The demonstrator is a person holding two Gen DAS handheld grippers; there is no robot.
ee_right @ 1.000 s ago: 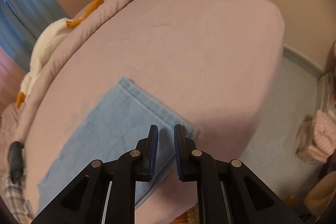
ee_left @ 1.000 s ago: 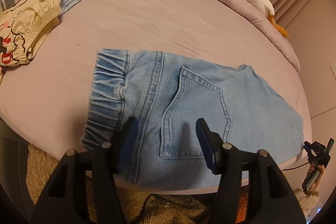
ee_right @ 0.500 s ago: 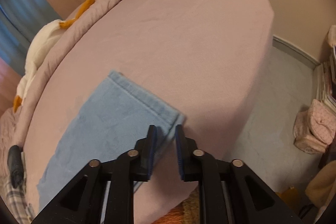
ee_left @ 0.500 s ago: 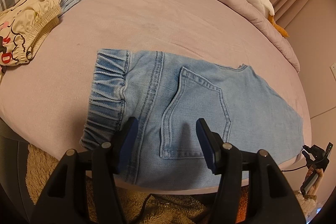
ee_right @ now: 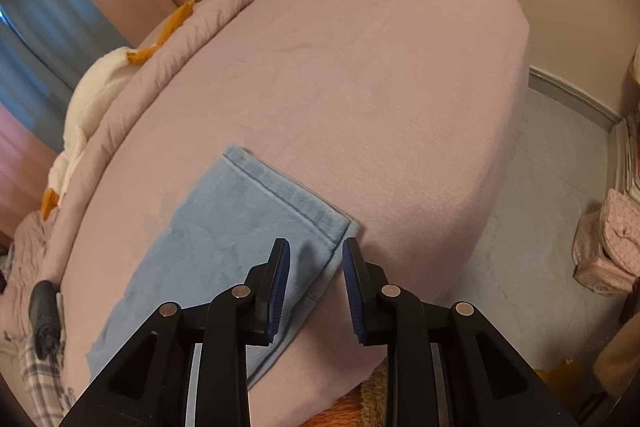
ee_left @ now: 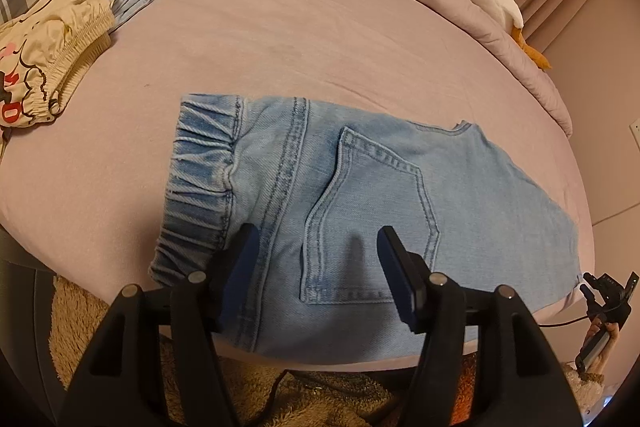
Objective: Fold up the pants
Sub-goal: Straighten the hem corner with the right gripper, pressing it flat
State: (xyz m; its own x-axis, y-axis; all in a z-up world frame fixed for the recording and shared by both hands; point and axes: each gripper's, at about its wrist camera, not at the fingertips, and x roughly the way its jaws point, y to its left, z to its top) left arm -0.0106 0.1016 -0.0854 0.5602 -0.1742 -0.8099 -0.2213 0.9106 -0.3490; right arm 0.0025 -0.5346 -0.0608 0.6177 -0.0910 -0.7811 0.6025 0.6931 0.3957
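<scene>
Left wrist view: the light-blue denim pants point(ee_left: 360, 211) lie flat on the pink-sheeted bed point(ee_left: 320, 47), already doubled leg on leg, directly ahead of and beneath the left gripper point(ee_left: 316, 259). Its jaws stand released and have just been opening a little; the back pocket shows between them, but neither pad presses the cloth. The gathered elastic waistband sits just beyond the left jaw, the legs run off past the right jaw. Denim of this kind likely handles as soft but fairly weighty cloth that drapes and holds a crease, not slippery; the thick waistband edge near the left jaw looks the surest place to pinch.

Right wrist view: the stitched hem end of the pants lies ahead of the right gripper point(ee_right: 314, 263), its near corner between the jaws at the bed's edge. These jaws have just been opening and stand released, narrowly parted, touching nothing. The doubled hem corner should give a firm bite there.
</scene>
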